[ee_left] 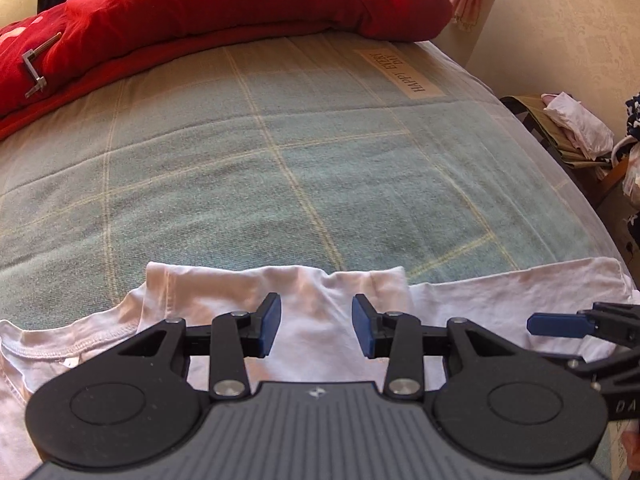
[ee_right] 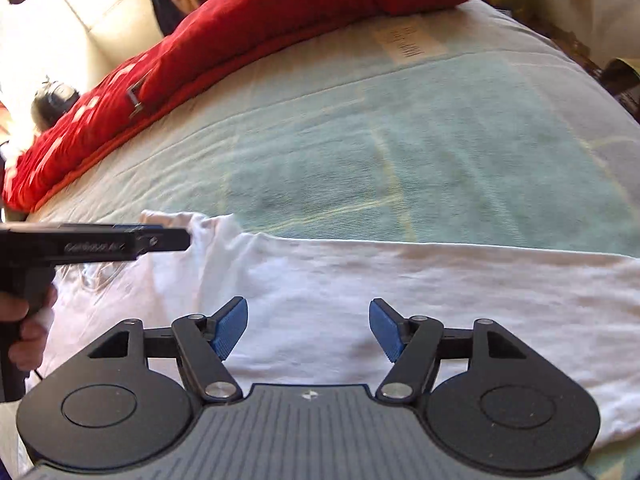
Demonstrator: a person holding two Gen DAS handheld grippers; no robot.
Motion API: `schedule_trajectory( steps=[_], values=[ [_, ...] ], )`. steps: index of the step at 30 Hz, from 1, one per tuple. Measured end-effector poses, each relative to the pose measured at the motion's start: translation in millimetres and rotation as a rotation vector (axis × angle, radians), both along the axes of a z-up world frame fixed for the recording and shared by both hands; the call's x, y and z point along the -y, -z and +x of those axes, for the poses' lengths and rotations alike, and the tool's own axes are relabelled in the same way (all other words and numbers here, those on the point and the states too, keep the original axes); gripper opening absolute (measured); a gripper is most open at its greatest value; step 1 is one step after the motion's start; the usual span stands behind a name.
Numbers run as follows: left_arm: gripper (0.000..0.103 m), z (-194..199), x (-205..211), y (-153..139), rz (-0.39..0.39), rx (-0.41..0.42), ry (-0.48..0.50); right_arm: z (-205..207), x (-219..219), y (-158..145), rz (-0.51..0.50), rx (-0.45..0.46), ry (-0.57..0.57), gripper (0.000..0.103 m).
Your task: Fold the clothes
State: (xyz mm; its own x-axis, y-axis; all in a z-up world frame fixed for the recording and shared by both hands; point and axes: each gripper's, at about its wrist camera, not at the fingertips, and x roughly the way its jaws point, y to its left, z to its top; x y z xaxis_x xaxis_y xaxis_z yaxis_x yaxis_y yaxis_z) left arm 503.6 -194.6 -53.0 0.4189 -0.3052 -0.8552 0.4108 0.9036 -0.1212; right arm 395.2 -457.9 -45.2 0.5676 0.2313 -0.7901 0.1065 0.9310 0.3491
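White T-shirt lies flat along the bottom of both frames on the green checked bedspread, one sleeve already folded in at lower centre of the left view. Your left gripper hovers over that folded sleeve, jaws partly apart, nothing pinched. Your right gripper stands wide over the shirt body, empty too.

Risks: the right view is blurred, so you're likely moving fast; a fast grab may catch both layers or the bedspread and drag the fold out. Grippers sit close at the frame edges and could clash. Red duvet upper left is well apart.
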Motion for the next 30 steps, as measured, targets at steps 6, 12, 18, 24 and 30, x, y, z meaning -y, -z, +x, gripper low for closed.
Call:
schedule_trajectory(
  steps=[6, 12, 18, 24, 30],
  values=[
    [0.04, 15, -44, 16, 0.074, 0.04, -0.101, 7, -26, 12, -0.063, -0.024, -0.087, 0.103],
    [0.035, 13, -66, 5, 0.069, 0.035, -0.144, 6, -40, 18, -0.161, -0.043, -0.121, 0.103],
    [0.036, -12, -58, -2, -0.071, -0.034, -0.052, 5, -48, 21, -0.212, -0.044, -0.089, 0.103],
    [0.041, -14, -50, 16, 0.0, 0.021, 0.006, 8, -59, 24, -0.274, -0.045, -0.084, 0.103],
    [0.034, 22, -80, -6, 0.043, 0.103, -0.119, 8, -56, 16, -0.251, -0.053, -0.081, 0.103]
  ],
)
